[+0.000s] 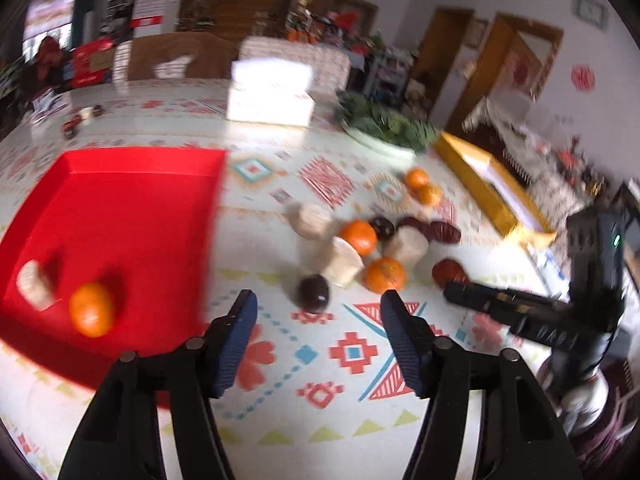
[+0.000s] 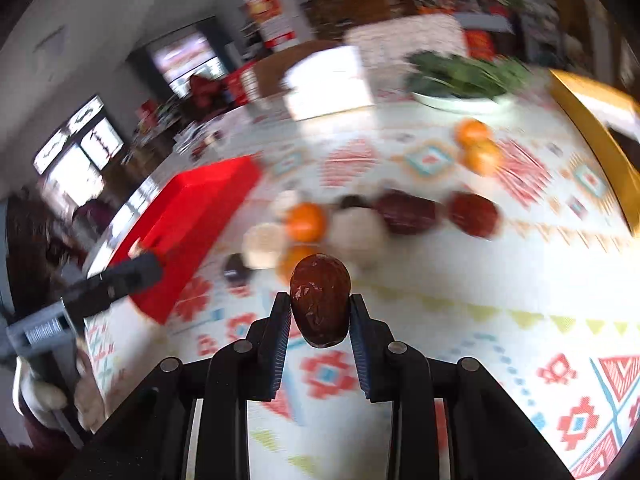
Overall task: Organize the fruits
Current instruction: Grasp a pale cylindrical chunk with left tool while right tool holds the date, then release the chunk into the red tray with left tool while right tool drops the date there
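Right wrist view: right tongs (image 2: 320,312) clamped on a brown date (image 2: 320,304); left tongs (image 1: 316,306) apart near red tray (image 1: 132,208).

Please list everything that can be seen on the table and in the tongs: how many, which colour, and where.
red tray: 1, red, left part of table; holds one orange and one beige piece
oranges: 5, orange; one in tray, two in middle pile, two farther back
beige pieces: 4, cream; one in tray, three in pile
dark fruits: about 5, dark brown to red; on table in and around pile
white box: 1, white, far side
greens plate: 1, green on white, far right
yellow box: 1, yellow, right edge
left tongs: open, empty
right tongs: shut on brown fruit
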The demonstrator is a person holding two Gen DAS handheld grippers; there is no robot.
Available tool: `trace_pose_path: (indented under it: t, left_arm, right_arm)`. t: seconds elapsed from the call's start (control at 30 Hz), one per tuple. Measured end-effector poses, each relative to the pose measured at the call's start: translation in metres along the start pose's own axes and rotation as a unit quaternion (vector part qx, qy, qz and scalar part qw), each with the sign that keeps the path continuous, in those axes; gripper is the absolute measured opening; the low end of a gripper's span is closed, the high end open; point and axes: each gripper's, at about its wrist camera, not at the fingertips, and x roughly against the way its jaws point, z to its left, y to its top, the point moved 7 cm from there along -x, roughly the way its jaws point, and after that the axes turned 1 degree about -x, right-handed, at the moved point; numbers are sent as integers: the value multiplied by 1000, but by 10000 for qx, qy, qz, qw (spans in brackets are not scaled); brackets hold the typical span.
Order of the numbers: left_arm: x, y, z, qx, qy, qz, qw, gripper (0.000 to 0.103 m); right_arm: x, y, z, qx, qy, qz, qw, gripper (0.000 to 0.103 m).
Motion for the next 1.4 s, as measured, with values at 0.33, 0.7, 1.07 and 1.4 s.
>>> trace_pose_path:
  t: [0.33, 0.7, 1.07, 1.4]
  left_arm:
    - [-55, 14, -19, -900, 472, 257, 9945, 62]
    - [-56, 21, -7, -786, 272, 348, 9959, 34]
    - [-77, 18, -12, -832, 432, 494, 9944, 31]
    - [-40, 27, 0, -304, 174, -3, 9994, 21]
  right_arm:
    - [7, 0, -17, -368, 357, -98, 9986, 32]
    - [7, -2, -20, -433, 468, -73, 9979, 32]
    - [6, -6, -15, -309, 370, -5, 9988, 32]
    - [6, -4, -14, -256, 263, -59, 9993, 32]
